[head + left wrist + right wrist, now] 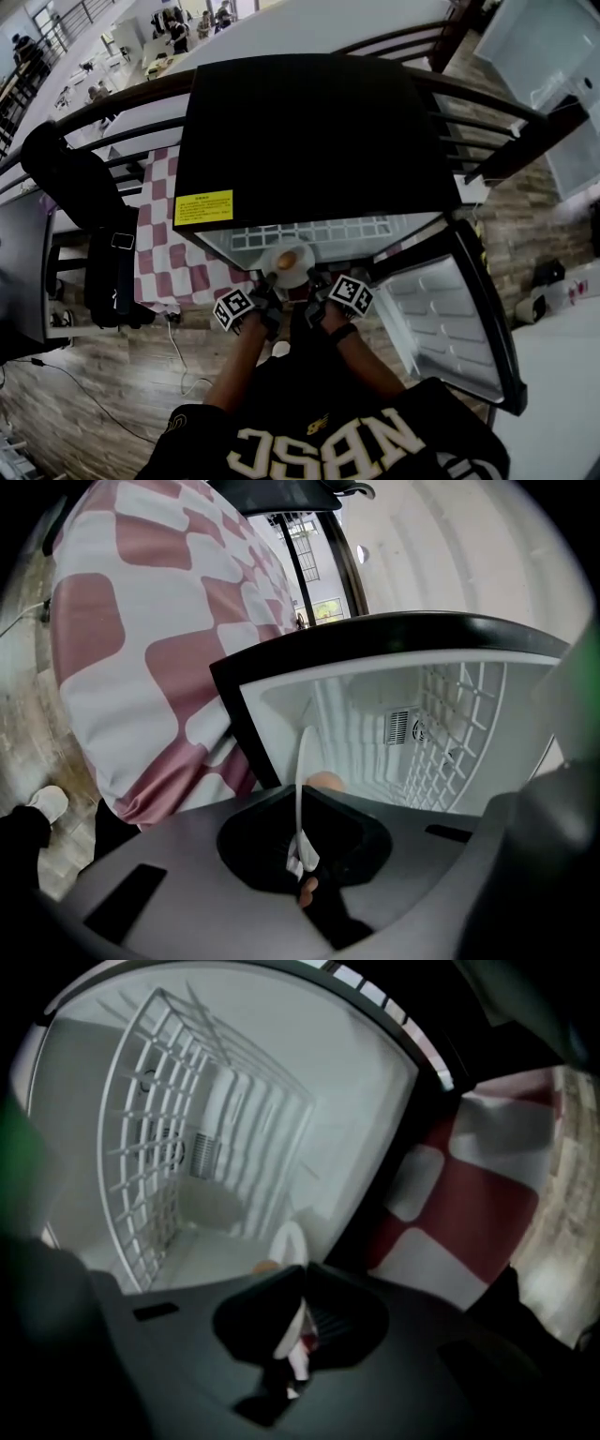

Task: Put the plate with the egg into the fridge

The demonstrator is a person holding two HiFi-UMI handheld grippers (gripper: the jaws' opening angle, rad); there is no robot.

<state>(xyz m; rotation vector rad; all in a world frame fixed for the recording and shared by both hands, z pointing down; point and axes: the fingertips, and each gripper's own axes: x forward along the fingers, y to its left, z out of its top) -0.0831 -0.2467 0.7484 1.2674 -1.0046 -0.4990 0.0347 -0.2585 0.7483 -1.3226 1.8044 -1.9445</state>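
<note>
A white plate (289, 266) with a brownish egg (287, 260) on it hovers at the mouth of the open black fridge (309, 131), over its white wire shelf (309, 232). My left gripper (266, 289) is shut on the plate's near-left rim and my right gripper (315, 281) is shut on its near-right rim. The left gripper view has the plate (300, 780) edge-on between the closed left gripper (302, 855), with the egg (325, 782) just beyond. In the right gripper view the plate (289, 1241) and egg (267, 1266) stick out from the right gripper (298, 1321) toward the white fridge interior (234, 1147).
The fridge door (450, 319) stands swung open at the right. A pink-and-white checkered tablecloth (173, 253) hangs under the fridge. A dark jacket (84, 206) hangs at the left. Dark railings (487, 112) run behind, and there is wood floor (122, 375) below.
</note>
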